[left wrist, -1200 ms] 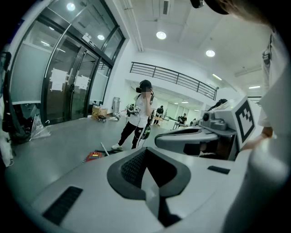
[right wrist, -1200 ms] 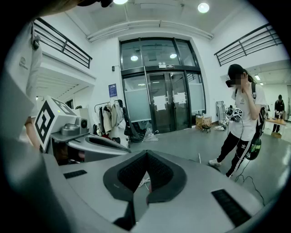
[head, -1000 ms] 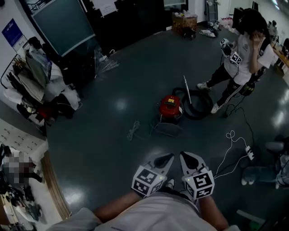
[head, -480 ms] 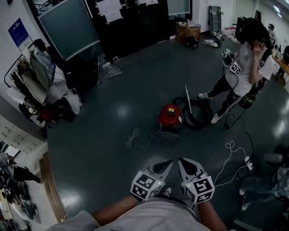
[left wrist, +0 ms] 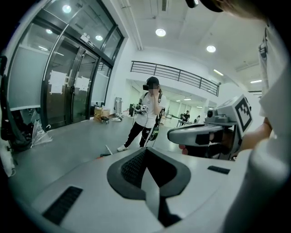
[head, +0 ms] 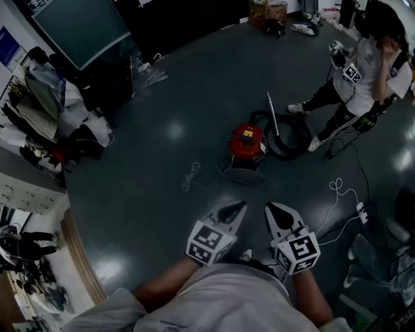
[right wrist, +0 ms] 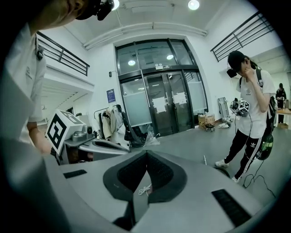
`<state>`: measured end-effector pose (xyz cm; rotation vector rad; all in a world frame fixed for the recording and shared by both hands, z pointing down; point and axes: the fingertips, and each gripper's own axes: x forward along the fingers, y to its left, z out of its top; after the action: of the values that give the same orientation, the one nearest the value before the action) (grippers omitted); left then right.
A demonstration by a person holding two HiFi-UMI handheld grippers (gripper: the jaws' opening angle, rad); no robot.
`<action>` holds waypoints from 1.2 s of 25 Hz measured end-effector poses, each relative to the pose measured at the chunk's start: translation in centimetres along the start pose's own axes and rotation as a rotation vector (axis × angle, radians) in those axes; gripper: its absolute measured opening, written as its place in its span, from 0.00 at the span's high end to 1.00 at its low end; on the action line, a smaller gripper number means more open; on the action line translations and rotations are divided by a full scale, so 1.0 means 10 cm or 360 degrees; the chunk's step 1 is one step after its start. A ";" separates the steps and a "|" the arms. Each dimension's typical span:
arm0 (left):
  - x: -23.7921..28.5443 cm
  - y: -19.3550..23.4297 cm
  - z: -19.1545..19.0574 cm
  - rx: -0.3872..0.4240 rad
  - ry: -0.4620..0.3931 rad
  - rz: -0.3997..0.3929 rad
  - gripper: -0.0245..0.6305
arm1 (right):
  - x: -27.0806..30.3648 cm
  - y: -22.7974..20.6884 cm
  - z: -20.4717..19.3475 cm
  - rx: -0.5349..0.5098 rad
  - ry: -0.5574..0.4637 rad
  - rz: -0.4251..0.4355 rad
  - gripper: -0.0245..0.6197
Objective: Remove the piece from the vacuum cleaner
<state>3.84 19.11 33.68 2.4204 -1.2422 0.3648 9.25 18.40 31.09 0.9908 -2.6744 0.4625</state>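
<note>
The red vacuum cleaner (head: pixel 247 141) stands on the dark floor, well ahead of me. Its black hose (head: pixel 290 141) lies coiled to its right, and a thin metal wand (head: pixel 273 113) rises from it. A dark flat nozzle (head: pixel 243 175) lies just in front of the vacuum. My left gripper (head: pixel 240 205) and right gripper (head: pixel 270 208) hang side by side close to my body, far short of the vacuum. Both are shut with nothing held. In the left gripper view the pads (left wrist: pixel 136 164) meet; the right gripper view shows its pads (right wrist: pixel 157 170) closed too.
Another person (head: pixel 363 71) stands right of the vacuum, holding marker-cube grippers. A white cord (head: pixel 190 176) lies on the floor to the left, and a power strip (head: pixel 358 211) with a looped cable lies to the right. Hanging clothes (head: pixel 39 110) fill the left side and a box (head: pixel 267 11) sits at the back.
The head view has shifted, so the vacuum sits slightly higher in the picture. The right gripper has drifted a little right and down. Both grippers stay shut.
</note>
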 end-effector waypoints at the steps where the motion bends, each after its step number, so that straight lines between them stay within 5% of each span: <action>1: 0.08 0.14 0.00 0.0025 0.0009 -0.0011 0.95 | 0.12 -0.07 0.00 0.0010 -0.0004 -0.0009 0.94; 9: 0.82 1.13 -0.05 0.0332 0.0142 -0.0285 0.95 | 1.17 -0.55 0.01 0.0072 0.0035 -0.0116 0.94; 15: 1.52 1.65 -0.49 0.0482 0.0299 -0.0481 0.95 | 1.68 -0.95 -0.19 0.0109 0.0143 -0.0184 0.94; 30: 3.52 2.82 -2.93 0.0824 0.0907 -0.0539 0.80 | 2.74 -2.17 -1.28 0.0241 0.0221 -0.0136 0.94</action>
<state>-0.56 -7.64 80.13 2.5779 -0.5174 1.2879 5.04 -8.34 56.63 1.0676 -2.4932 0.6978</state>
